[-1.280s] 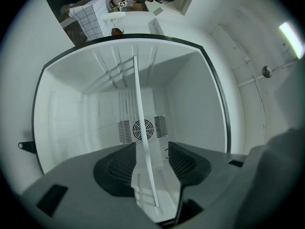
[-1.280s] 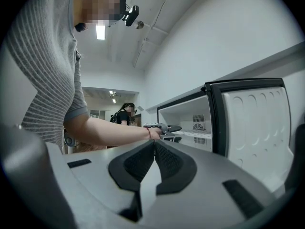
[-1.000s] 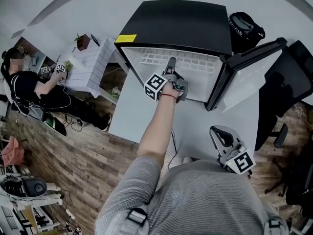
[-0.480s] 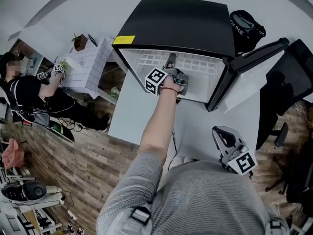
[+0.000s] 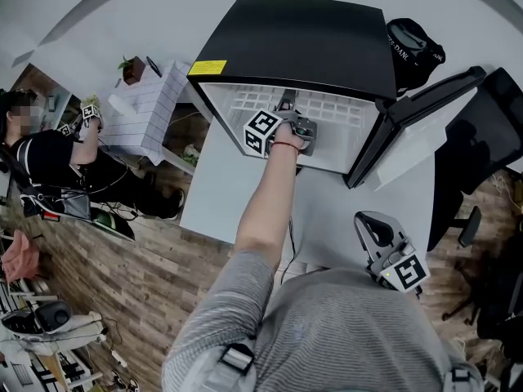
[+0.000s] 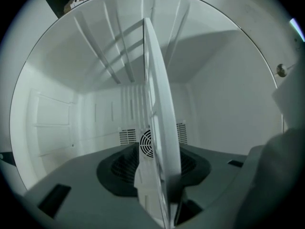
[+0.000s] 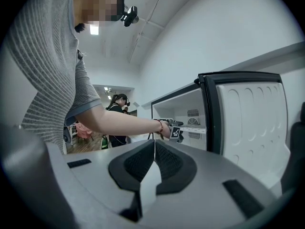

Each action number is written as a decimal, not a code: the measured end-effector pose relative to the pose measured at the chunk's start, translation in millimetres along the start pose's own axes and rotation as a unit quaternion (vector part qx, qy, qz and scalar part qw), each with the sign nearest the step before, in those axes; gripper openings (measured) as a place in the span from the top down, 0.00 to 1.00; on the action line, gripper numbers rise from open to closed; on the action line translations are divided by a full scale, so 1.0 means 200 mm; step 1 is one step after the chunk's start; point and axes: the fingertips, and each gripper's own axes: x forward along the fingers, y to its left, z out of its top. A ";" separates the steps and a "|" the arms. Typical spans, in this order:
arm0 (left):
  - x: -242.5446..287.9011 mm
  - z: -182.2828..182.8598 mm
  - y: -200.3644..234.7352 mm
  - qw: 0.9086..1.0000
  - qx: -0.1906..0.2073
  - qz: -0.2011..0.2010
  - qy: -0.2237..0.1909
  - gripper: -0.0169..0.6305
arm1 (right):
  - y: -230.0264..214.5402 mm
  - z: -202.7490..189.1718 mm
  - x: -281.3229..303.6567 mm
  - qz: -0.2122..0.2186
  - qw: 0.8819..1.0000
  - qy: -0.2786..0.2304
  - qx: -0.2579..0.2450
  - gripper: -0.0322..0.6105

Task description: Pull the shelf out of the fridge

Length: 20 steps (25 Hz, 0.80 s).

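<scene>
Left gripper reaches into the open fridge, its marker cube just outside the opening. In the left gripper view its fingers are clamped together on the front edge of the white shelf. The shelf shows edge-on, running straight away from the camera toward the back wall. A round fan vent sits on that back wall, partly behind the shelf.

In the head view the shelf is a white grid lying level inside the fridge. Its front edge is at the opening, where the left gripper holds it. The fridge door is swung wide open on the right. The fridge stands on a white desk.

Right gripper is held low near the person's torso, well apart from the fridge. In the right gripper view its fingers are closed against each other with nothing between them. That view looks across at the fridge, the door and the left gripper at the shelf.

A black bag sits beside the fridge top. Another person is at far left on the wooden floor.
</scene>
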 end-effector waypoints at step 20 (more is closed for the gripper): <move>0.02 0.00 -0.01 0.998 -0.055 -0.012 -0.013 0.92 | 0.01 -0.02 0.03 0.001 1.000 0.007 0.005 0.93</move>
